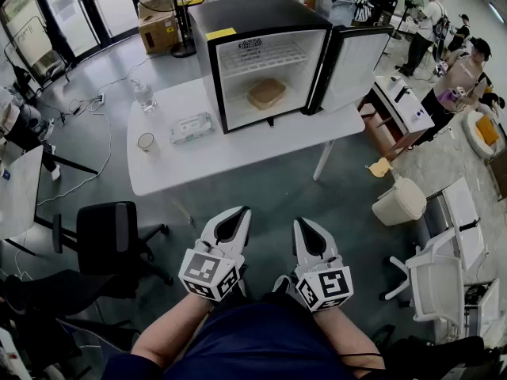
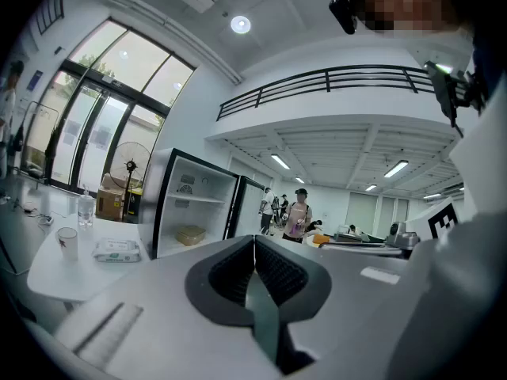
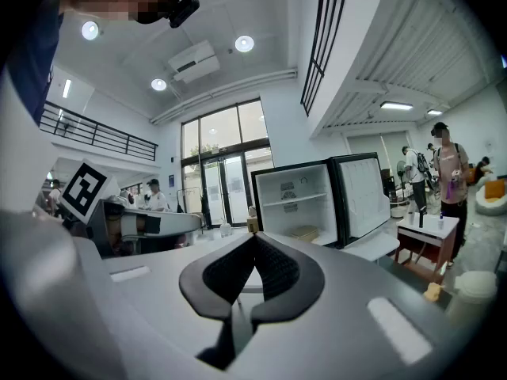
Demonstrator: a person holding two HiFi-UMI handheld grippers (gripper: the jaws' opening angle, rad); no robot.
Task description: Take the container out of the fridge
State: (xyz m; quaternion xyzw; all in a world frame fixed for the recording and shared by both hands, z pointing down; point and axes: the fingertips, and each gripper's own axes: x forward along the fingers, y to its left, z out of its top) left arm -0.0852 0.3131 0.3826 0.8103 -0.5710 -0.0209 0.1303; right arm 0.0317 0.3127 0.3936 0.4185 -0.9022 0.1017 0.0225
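Now, container: the tan, rectangular, lidded container (image 1: 266, 93) lies on the floor of the fridge, under the white wire shelf (image 1: 261, 56), with nothing touching it.
Fridge: the small black fridge with a white inside (image 1: 261, 14) stands on the surface, at 12 o'clock from both grippers and well apart from them.
Door: the fridge door (image 1: 352, 66) is swung wide open to 3 o'clock.
Surface: the white rectangular surface (image 1: 198, 153) carries the fridge at its far right part.
Left hand-held gripper: the left hand-held gripper (image 1: 242, 210) is fully closed, the two jaws meet at the tips and it holds nothing; it points towards 12 o'clock, low in the head view.
Right hand-held gripper: the right hand-held gripper (image 1: 299, 222) is also fully closed and empty, just beside the left one at its 3 o'clock.
Other things: a flat pack of wet wipes (image 1: 192, 127) lies at 8 o'clock from the fridge, a clear plastic cup (image 1: 147, 142) at 8 o'clock from the pack, and a clear water bottle (image 1: 143, 95) at 10 o'clock from the pack.
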